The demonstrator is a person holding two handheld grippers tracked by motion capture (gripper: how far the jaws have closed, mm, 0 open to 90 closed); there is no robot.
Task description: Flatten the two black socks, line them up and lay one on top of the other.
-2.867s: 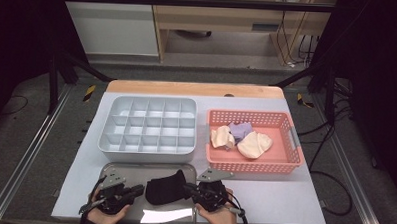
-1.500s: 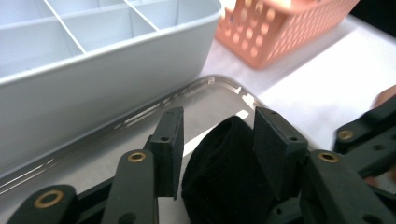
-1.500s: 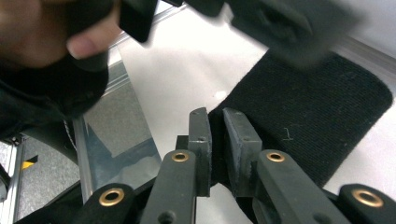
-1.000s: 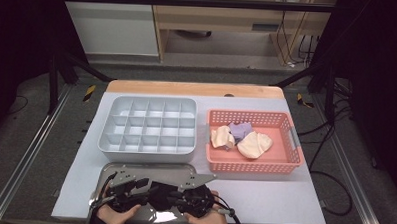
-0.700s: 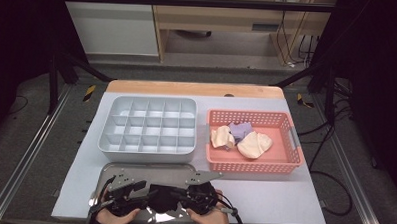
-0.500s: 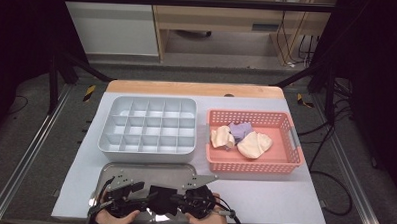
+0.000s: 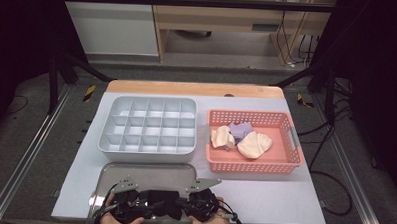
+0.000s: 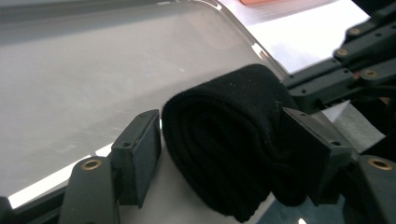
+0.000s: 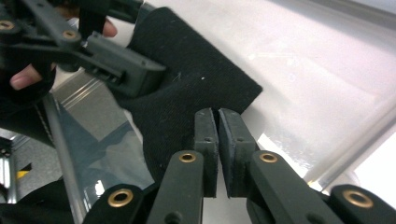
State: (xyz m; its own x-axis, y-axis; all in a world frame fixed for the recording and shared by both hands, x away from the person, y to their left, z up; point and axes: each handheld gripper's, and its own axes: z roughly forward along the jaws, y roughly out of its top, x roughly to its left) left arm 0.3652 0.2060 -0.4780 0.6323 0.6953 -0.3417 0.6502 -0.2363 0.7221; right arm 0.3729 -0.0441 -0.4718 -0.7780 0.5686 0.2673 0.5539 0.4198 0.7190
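Observation:
A black cloth [image 7: 161, 200] lies folded into a thick roll on the steel tray [image 7: 144, 172] at the table's near edge. My left gripper [image 7: 133, 206] comes at it from the left. In the left gripper view its jaws [image 8: 224, 149] stand open on either side of the roll [image 8: 229, 140], the right jaw touching the fabric. My right gripper [image 7: 193, 204] is at the roll's right end. In the right gripper view its jaws [image 9: 218, 116] are pressed together on an edge of the cloth [image 9: 187, 79].
A grey box with several compartments [image 7: 148, 125] stands behind the tray. To its right a salmon basket [image 7: 254, 166] holds two cream cloths [image 7: 255, 144] and a lilac one [image 7: 241, 128]. The tray's raised rim [image 9: 327, 154] runs close by the right jaws.
Both grippers have drawn together at the tray's near edge. The black cloth between them has gone from a looser spread to a tighter roll.

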